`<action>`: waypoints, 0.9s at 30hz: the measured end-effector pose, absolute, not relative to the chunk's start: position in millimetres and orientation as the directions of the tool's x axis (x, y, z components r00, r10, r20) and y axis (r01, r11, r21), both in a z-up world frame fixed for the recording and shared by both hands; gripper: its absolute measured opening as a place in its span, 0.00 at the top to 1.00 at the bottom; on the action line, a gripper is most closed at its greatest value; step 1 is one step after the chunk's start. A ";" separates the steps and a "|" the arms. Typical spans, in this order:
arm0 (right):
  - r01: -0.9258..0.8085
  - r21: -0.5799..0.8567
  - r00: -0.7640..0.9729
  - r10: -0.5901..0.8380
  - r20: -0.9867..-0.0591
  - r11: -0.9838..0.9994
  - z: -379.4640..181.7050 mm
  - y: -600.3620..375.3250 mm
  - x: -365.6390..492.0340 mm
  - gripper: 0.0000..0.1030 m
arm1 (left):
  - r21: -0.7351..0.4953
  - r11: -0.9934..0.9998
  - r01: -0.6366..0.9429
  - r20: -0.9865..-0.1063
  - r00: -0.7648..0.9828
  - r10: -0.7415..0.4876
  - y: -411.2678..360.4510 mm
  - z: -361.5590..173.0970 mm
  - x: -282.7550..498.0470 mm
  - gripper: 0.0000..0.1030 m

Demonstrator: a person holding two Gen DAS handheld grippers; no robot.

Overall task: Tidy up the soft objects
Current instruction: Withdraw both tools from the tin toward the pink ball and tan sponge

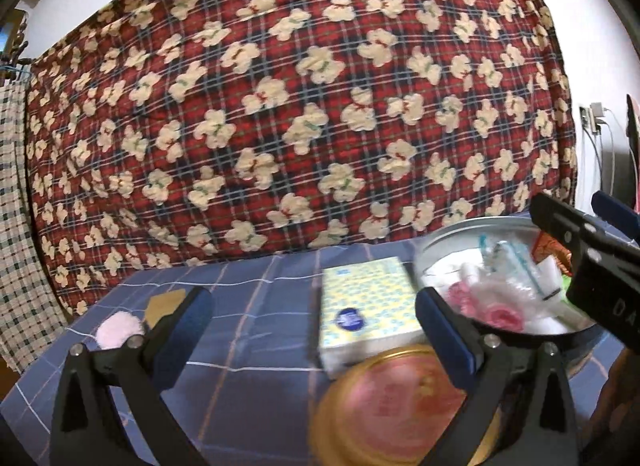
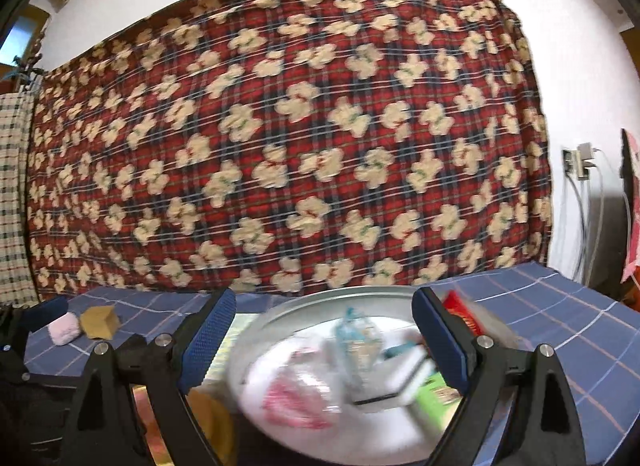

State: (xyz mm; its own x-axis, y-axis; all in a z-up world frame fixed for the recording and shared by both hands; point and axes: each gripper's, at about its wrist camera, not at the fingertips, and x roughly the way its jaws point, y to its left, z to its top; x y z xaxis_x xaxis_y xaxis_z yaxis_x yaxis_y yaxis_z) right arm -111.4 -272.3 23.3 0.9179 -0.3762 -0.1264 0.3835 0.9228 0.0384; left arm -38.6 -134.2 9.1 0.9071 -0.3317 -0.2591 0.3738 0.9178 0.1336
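On the blue checked tablecloth (image 1: 248, 306), a pink fluffy pad (image 1: 118, 332) lies at the left beside a small brown box (image 1: 164, 304). A yellow-patterned tissue pack (image 1: 368, 306) lies just past my left gripper (image 1: 316, 326), which is open and holds nothing. A metal basin (image 2: 340, 292) holds a pink-and-white plastic bag (image 2: 300, 394), a red packet (image 2: 460, 310) and a green box (image 2: 436, 394). My right gripper (image 2: 326, 326) hovers open over the basin with nothing pinched. The pink pad (image 2: 63, 328) also shows far left in the right wrist view.
A round gold tin with a pink lid (image 1: 400, 402) sits under the left gripper's right finger. A red plaid quilt with cream bears (image 1: 300, 105) hangs as a wall behind the table. A wall socket with cables (image 2: 580, 161) is at the right.
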 end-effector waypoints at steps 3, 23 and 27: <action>0.362 0.028 0.924 -0.355 -0.139 0.932 21.5 -255.7 -100.5 0.11 | 0.130 0.927 0.352 -0.261 0.914 -0.310 -119.9 8.6 -31.4 0.00; 0.235 0.026 0.957 -0.227 -0.179 0.972 14.8 -154.3 -34.5 0.11 | 0.135 0.971 0.199 -0.291 0.944 -0.153 -27.7 4.3 21.2 0.00; 0.200 0.024 0.961 -0.191 -0.201 0.980 12.8 -133.8 -18.9 0.11 | 0.134 0.978 0.160 -0.308 0.945 -0.112 -6.2 2.4 35.5 0.00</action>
